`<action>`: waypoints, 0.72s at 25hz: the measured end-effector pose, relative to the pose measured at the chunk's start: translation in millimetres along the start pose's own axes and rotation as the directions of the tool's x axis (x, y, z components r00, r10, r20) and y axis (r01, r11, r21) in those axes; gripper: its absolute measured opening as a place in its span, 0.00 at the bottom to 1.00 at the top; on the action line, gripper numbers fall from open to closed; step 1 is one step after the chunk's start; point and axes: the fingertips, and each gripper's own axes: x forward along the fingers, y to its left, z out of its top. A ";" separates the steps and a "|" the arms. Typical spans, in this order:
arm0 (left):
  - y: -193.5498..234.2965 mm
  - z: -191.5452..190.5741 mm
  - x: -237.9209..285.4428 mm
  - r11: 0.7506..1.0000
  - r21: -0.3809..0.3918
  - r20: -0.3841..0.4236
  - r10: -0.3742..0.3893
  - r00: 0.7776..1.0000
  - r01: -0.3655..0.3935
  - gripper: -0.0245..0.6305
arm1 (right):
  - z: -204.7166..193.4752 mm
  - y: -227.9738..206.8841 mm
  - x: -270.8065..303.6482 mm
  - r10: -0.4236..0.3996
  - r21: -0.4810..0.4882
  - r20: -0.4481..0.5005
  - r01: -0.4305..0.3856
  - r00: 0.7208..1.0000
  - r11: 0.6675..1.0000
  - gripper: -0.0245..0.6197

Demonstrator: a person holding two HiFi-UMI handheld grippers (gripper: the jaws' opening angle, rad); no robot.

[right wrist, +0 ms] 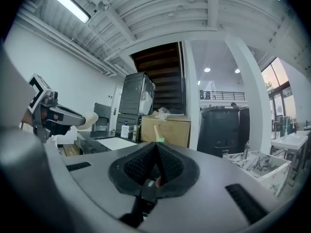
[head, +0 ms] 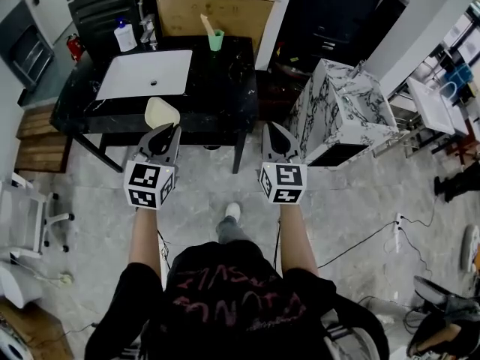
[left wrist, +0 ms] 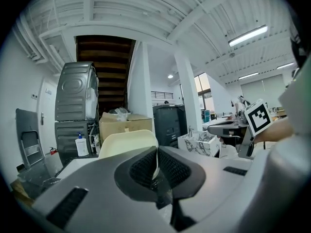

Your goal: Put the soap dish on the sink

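Note:
A cream soap dish (head: 160,112) is pinched by its edge in my left gripper (head: 166,131), held in the air at the front edge of the black counter (head: 225,88). In the left gripper view the soap dish (left wrist: 127,143) stands up just beyond the jaws, which are shut on its rim. The white sink basin (head: 146,73) is set into the counter's left half, beyond the dish. My right gripper (head: 272,132) hovers to the right, shut with nothing in it; the right gripper view shows its jaws closed together, and the left gripper (right wrist: 56,115) with the dish far left.
On the counter stand a soap pump bottle (head: 124,35), a faucet (head: 148,30) and a green cup (head: 216,39) with a brush. A cardboard box (head: 216,4) sits behind it. A marbled cabinet (head: 341,111) stands to the right. A white chair (head: 30,216) is at the left.

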 end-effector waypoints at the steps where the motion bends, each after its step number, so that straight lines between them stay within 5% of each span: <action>1: 3.6 0.1 10.0 1.000 -0.003 -0.005 0.000 1.000 0.000 0.07 | -0.8 -4.9 9.9 0.001 0.002 -0.004 -0.001 1.000 1.000 0.06; 18: 43.3 18.2 179.8 0.999 0.000 -0.079 0.049 0.996 -0.049 0.07 | -5.5 -93.2 173.8 0.085 0.012 -0.033 -0.084 0.996 0.996 0.06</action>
